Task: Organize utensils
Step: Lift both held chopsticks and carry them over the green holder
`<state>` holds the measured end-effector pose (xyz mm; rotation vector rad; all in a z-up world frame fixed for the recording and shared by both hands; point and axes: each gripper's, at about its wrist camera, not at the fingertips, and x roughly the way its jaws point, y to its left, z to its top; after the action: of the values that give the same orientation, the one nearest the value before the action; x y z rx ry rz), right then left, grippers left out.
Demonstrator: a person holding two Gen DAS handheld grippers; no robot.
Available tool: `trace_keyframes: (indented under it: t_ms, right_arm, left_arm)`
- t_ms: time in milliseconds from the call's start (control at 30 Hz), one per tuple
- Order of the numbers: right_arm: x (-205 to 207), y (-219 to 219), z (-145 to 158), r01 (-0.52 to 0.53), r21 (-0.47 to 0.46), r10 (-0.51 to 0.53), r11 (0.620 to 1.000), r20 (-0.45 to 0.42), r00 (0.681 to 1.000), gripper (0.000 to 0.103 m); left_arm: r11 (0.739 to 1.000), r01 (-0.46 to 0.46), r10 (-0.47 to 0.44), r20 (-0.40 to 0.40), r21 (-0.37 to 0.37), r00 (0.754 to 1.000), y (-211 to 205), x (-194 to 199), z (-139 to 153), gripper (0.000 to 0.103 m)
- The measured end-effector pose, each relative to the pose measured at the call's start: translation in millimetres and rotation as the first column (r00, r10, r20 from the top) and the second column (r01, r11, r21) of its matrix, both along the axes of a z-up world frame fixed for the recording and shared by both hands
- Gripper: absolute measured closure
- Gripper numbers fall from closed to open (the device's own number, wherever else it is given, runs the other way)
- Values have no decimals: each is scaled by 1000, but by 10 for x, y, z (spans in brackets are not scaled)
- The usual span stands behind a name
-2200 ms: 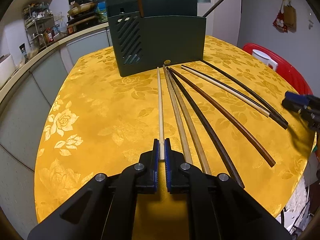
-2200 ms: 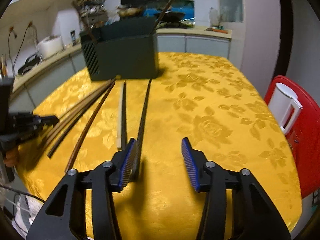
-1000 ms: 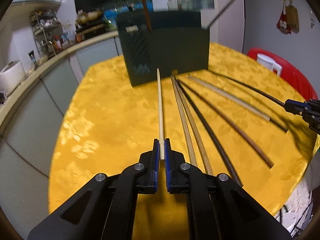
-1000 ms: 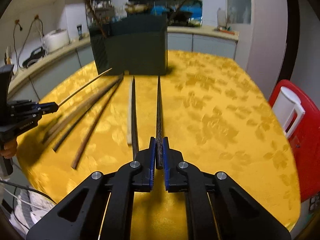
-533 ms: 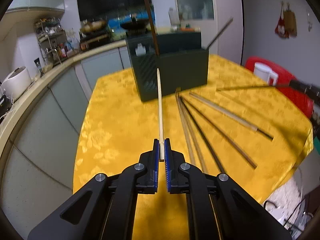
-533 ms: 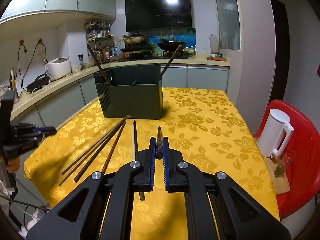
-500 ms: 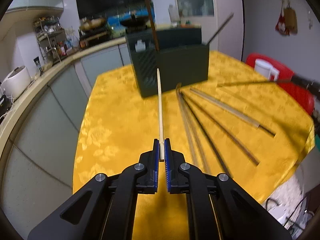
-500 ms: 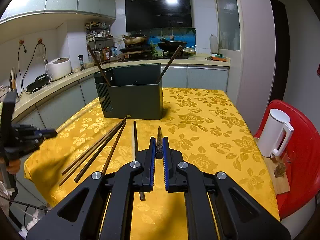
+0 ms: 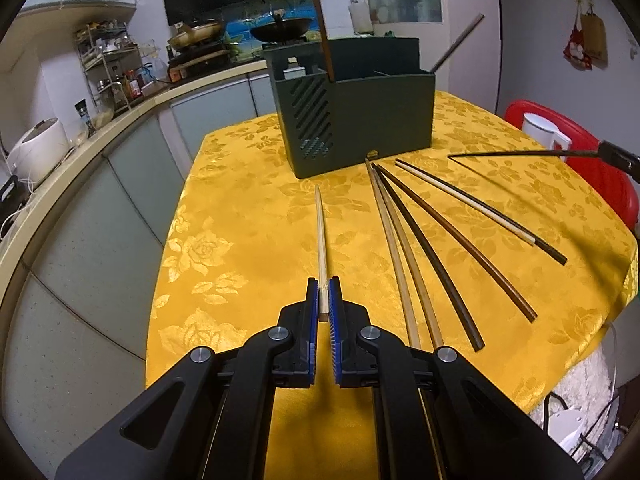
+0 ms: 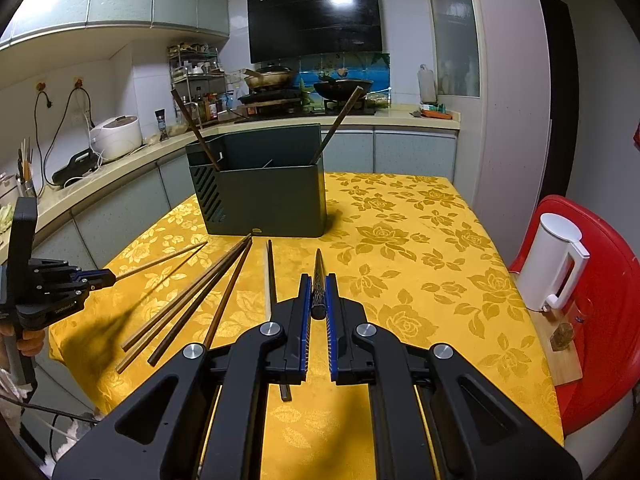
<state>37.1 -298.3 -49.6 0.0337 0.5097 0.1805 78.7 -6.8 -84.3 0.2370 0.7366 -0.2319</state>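
**Observer:** Where are the chopsticks right now?

**Me:** I've got one in each hand. My left hand-held gripper (image 9: 324, 298) is pinched on the butt end of a pale bamboo chopstick (image 9: 320, 236), which sticks out ahead over the yellow tablecloth (image 9: 248, 216), tip toward the dark green utensil holder (image 9: 360, 116). My right hand-held gripper (image 10: 318, 300) is clamped the same way on a dark patterned chopstick (image 10: 319, 280), also aimed at the holder.

**Observer:** Why grip them at the very end?

**Me:** My guess is that it leaves the whole shaft free to drop tip-first into a compartment, and the fingers stay clear of the holder's walls.

**Observer:** And the rest?

**Me:** Six loose chopsticks (image 9: 424, 248) lie fanned on the table between my two grippers, narrow ends gathered near the holder's front, so each is easy to pick singly. Two brown chopsticks (image 10: 192, 128) already stand leaning in the holder, one at each end. I take it sorting has only begun.

**Observer:** Anything off to the side?

**Me:** A white kettle (image 10: 554, 260) on a red chair (image 10: 612, 280), well apart from the work.
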Motion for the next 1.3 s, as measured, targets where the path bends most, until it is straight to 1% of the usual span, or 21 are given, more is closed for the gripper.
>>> trace_keyframes:
  t_ms: [100, 267, 433, 567, 733, 833, 1000, 1167, 1300]
  right_arm:
    - [2, -7, 29, 1, 3, -1, 1000, 12, 1000, 95]
    - [78, -27, 169, -6, 29, 5, 1000, 40, 999, 95]
    - [224, -8, 337, -21, 47, 18, 999, 64, 998, 95]
    - [391, -10, 461, -25, 63, 21, 998, 71, 997, 95]
    - [597, -33, 650, -10, 84, 4, 996, 76, 997, 95]
    - [686, -35, 827, -5, 85, -2, 996, 93, 996, 95]
    - [741, -33, 1154, -34, 96, 20, 995, 140, 990, 95]
    - [792, -5, 1528, -49, 74, 31, 996, 217, 976, 95]
    - [907, 45, 1774, -57, 57, 39, 997, 275, 961, 95]
  left_arm:
    - [1000, -7, 8, 32, -25, 999, 34, -8, 131, 98]
    - [998, -6, 11, 99, -55, 995, 61, -11, 488, 98]
    - [999, 4, 4, 155, -52, 988, 14, 48, 744, 98]
    - [998, 17, -6, 181, -60, 984, -29, 154, 919, 98]
    - [994, 43, -26, 177, -95, 984, -66, 311, 1144, 98]
    - [989, 65, -42, 167, -135, 985, -76, 398, 1310, 98]
    - [980, 104, -74, 176, -167, 982, -144, 468, 1585, 98]
    - [969, 161, -118, 219, -189, 969, -250, 460, 1912, 98]
    - [971, 166, -117, 267, -170, 957, -373, 500, 2111, 98]
